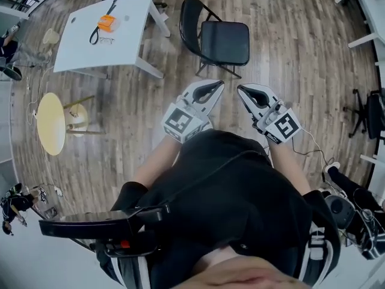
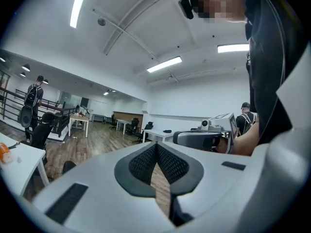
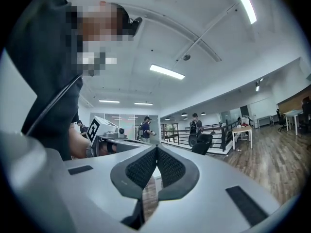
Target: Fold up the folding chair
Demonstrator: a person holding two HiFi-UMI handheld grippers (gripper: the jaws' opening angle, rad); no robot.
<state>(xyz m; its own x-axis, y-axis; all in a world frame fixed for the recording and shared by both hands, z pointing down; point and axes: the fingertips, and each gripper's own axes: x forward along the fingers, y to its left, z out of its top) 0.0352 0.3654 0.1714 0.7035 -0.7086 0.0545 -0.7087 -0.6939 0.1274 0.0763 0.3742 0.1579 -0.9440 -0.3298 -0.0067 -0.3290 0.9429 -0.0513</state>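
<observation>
A black folding chair [image 1: 218,39] stands unfolded on the wooden floor in the head view, seat flat and backrest to its left. My left gripper [image 1: 219,85] is held level just short of the chair, jaws shut and empty. My right gripper [image 1: 240,90] hangs beside it, also shut with nothing between its pads. In the left gripper view the left gripper [image 2: 156,144] has its dark pads pressed together, and my right gripper [image 2: 201,139] shows to the right. In the right gripper view the right gripper [image 3: 156,148] is closed the same way. Neither gripper view shows the chair.
A white table [image 1: 102,35] with an orange object [image 1: 106,23] stands to the chair's left. A small round yellow table [image 1: 51,123] is at the left. An office chair [image 1: 367,114] sits at the right edge. Other people stand at the room's edges.
</observation>
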